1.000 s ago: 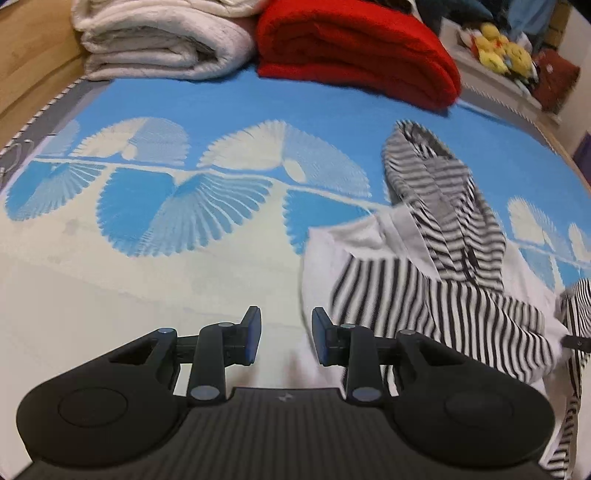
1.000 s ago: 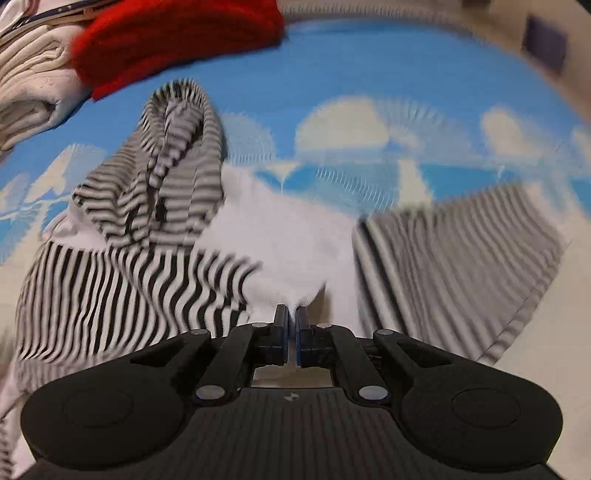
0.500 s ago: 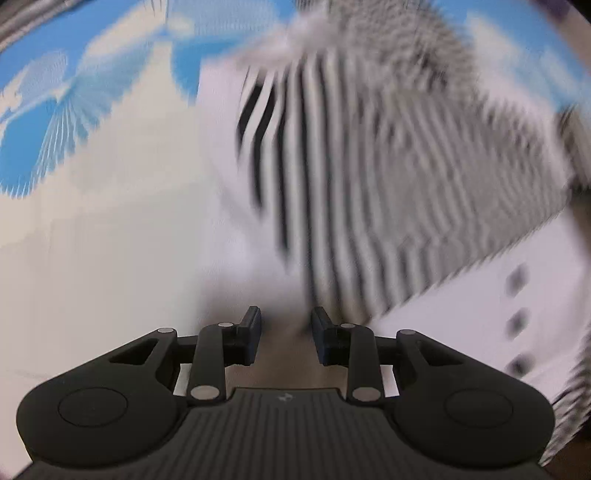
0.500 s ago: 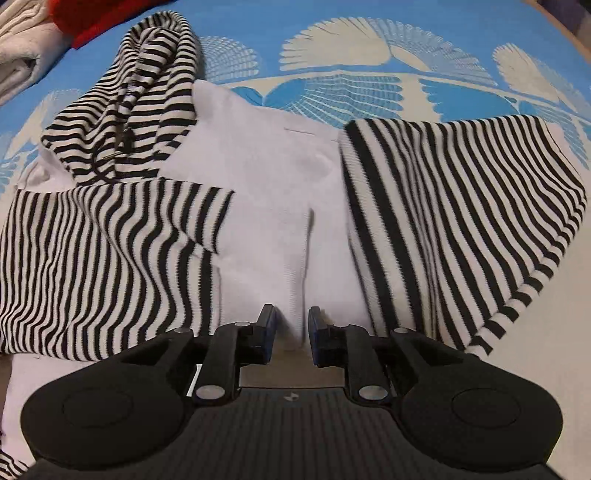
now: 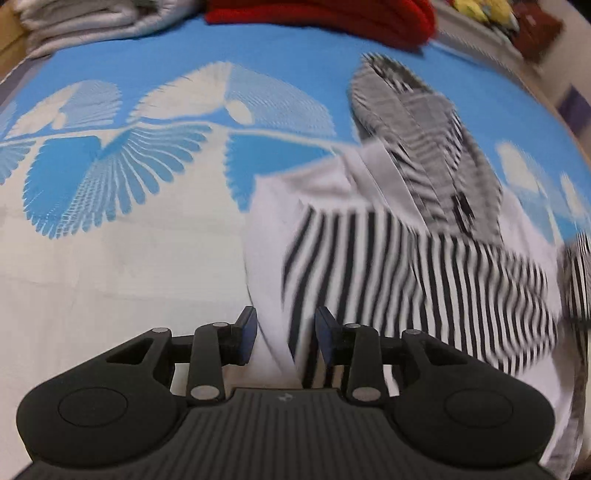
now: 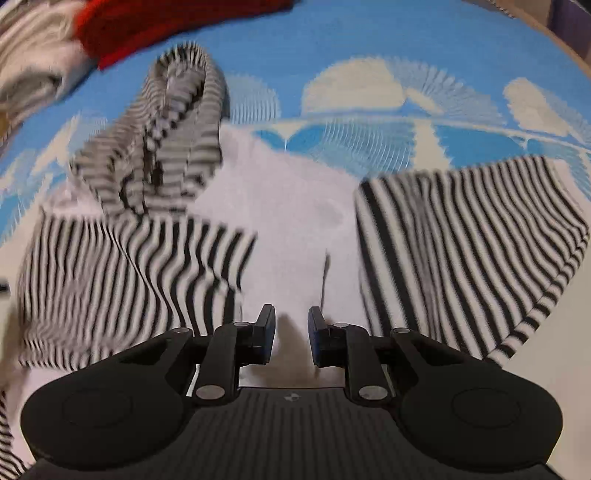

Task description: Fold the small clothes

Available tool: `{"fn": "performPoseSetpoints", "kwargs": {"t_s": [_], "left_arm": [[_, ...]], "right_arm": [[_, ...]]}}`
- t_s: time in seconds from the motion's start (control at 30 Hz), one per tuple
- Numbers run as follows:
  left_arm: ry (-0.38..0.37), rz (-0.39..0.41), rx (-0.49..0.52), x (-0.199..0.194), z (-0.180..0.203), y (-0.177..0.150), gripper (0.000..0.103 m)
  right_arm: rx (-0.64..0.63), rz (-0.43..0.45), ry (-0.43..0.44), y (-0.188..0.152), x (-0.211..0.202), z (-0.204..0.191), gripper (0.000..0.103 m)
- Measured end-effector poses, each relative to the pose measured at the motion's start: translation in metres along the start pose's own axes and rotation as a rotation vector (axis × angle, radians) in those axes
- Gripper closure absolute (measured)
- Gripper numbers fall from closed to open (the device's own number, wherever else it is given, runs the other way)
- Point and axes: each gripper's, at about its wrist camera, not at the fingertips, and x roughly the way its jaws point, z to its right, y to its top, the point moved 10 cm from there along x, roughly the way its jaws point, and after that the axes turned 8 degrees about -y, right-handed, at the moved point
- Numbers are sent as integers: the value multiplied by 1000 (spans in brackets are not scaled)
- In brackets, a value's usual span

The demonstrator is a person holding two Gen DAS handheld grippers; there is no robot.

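Both grippers hang parted and empty over the striped hoodie (image 6: 288,221) — the right gripper (image 6: 291,334) should pinch the sleeve (image 6: 461,251) beside it, the left gripper (image 5: 284,332) pinning the hem.

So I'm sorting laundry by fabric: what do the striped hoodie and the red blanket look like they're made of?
Striped hoodie: likely soft cotton jersey, matte, draping in limp wrinkles. Red blanket: probably fleece, thick rounded folds and fuzzy surface, though it is blurred.

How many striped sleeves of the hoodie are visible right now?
2. One striped sleeve lies folded across the white body on the left; the other sleeve is spread out to the right. Nothing suggests more are hidden.
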Motion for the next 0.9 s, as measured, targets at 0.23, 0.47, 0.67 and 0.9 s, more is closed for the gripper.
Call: {"fn": "performPoseSetpoints", "kwargs": {"t_s": [0.23, 0.47, 0.67, 0.9], "left_arm": [[1, 58, -117, 25, -14, 30, 64], [-2, -20, -60, 58, -14, 23, 92], [72, 79, -116, 33, -46, 42, 99], [61, 73, -35, 5, -26, 39, 90]], "right_arm": [[-24, -45, -27, -10, 13, -1, 86], [-64, -41, 21, -12, 10, -10, 96], [-35, -42, 48, -6, 12, -9, 99], [-36, -36, 31, -3, 13, -12, 100]]}}
